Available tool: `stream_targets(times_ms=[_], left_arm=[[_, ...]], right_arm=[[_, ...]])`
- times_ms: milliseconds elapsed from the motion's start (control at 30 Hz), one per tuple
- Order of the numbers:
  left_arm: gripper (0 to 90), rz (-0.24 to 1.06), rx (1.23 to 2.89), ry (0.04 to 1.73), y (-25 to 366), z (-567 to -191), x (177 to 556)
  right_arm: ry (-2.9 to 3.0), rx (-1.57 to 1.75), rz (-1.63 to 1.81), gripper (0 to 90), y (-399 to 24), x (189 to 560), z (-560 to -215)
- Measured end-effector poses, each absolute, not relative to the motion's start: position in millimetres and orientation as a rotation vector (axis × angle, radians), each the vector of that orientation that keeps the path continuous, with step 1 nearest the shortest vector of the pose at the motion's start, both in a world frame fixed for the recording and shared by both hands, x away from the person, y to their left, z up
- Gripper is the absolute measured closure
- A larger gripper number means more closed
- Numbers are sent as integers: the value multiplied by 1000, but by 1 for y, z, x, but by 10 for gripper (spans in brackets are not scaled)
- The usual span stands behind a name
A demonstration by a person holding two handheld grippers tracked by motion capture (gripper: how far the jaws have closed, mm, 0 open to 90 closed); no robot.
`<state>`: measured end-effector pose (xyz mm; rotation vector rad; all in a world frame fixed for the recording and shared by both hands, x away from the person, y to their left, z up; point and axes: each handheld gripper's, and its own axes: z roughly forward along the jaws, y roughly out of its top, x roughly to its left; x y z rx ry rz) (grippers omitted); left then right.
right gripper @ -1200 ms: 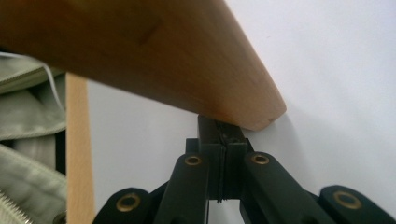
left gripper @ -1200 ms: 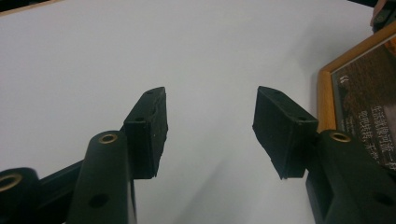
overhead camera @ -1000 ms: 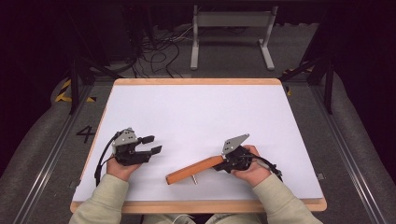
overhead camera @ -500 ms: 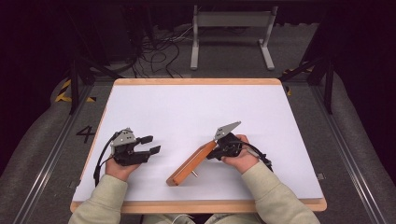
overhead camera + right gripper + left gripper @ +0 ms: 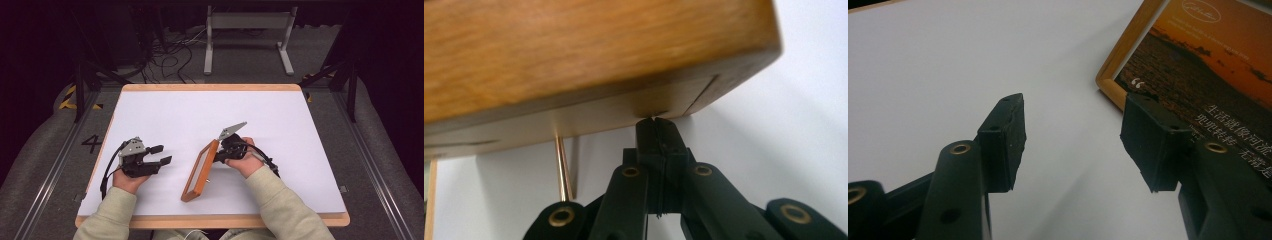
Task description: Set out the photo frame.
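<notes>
While the wooden picture frame [image 5: 200,171] stands tilted on its long edge near the counter's [image 5: 165,115] front edge, the right hand-held gripper [image 5: 222,151] has its jaws pressed together at the frame's back, near its upper end. The left hand-held gripper [image 5: 162,155], jaws apart and empty, rests just left of the frame, facing its printed side.

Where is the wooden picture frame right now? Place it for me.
In the high view the wooden picture frame stands on edge at the near middle of the table, between the left gripper and the right gripper, which touches it.
</notes>
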<state>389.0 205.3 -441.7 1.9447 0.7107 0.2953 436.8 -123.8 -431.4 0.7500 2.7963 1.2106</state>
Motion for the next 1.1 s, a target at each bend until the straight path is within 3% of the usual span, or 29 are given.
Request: stream_targets(times_ms=[600, 967, 1000, 1100], left_arm=[[430, 299, 1941, 709, 206, -442, 391], [429, 302, 1935, 724, 207, -442, 392], [428, 303, 1937, 720, 206, -442, 393], [428, 303, 1938, 726, 206, -442, 392]], right_arm=[[2743, 755, 1227, 892, -118, 441, -426], [2692, 810, 1067, 760, -137, 426, -399], [2686, 814, 1045, 683, -142, 421, -393], [2684, 825, 1039, 594, -148, 415, -384]])
